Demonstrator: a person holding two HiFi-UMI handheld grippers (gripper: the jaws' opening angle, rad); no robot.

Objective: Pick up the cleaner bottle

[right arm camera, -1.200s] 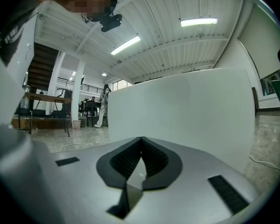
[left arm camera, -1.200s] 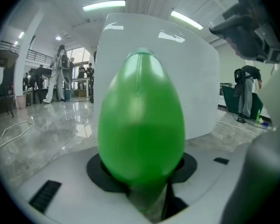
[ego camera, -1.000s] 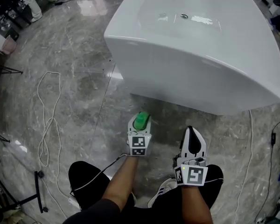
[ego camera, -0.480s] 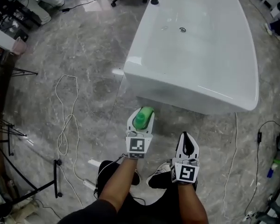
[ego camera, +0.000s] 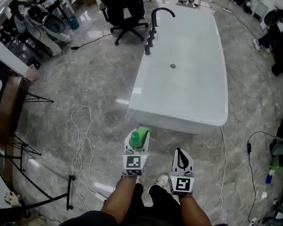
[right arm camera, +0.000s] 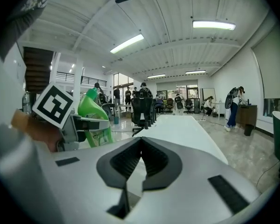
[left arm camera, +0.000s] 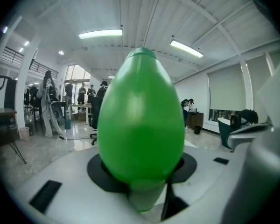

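The green cleaner bottle (ego camera: 140, 136) sits between the jaws of my left gripper (ego camera: 137, 141), held up in the air in front of me. It fills the left gripper view as a big green rounded body (left arm camera: 141, 120). In the right gripper view the bottle (right arm camera: 94, 118) shows at the left, clamped in the left gripper. My right gripper (ego camera: 182, 158) is beside it on the right, jaws together with nothing between them (right arm camera: 133, 183).
A long white bathtub (ego camera: 188, 102) with a black tap (ego camera: 153, 20) lies ahead on the grey marble floor. A white cable (ego camera: 78, 140) loops on the floor at left. A black office chair (ego camera: 120, 6) stands behind. People stand in the far background.
Both grippers have risen a long way with me; the floor and tub now look much farther below. The left gripper kept the green bottle.
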